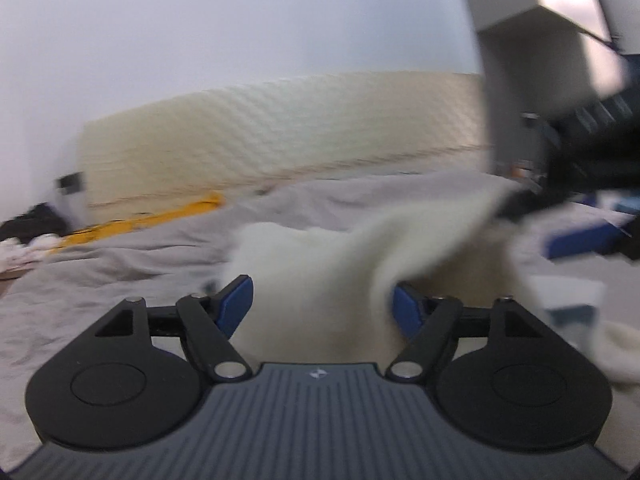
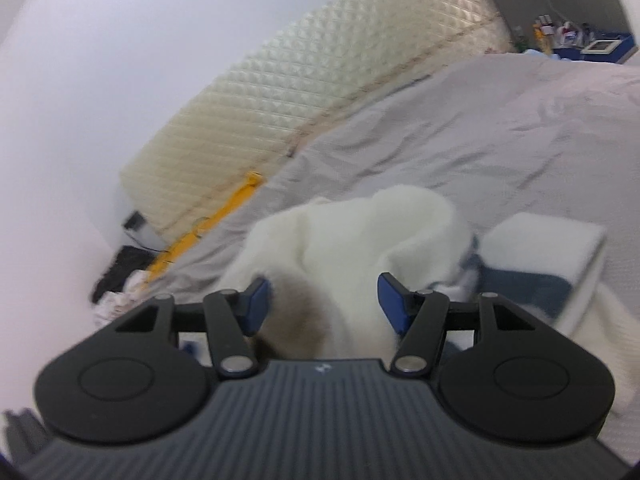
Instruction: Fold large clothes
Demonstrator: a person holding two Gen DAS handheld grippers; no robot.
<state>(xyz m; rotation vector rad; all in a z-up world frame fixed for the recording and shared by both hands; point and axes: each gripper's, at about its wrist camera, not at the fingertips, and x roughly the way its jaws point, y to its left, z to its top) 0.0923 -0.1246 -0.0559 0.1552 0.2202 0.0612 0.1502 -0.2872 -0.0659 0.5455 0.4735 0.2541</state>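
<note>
A thick white fleece garment lies bunched on the grey bed sheet. My left gripper stands wide open around a fold of it, and the blue pads do not visibly press the cloth. To the right, one edge of the garment is lifted toward the dark, blurred right gripper. In the right wrist view the garment fills the gap between the blue pads of my right gripper, which is shut on a thick bunch of it.
A cream quilted mattress leans against the wall behind the bed sheet. A folded white and blue stack sits to the right of the garment. A yellow strap runs along the bed edge, with a clothes pile below it.
</note>
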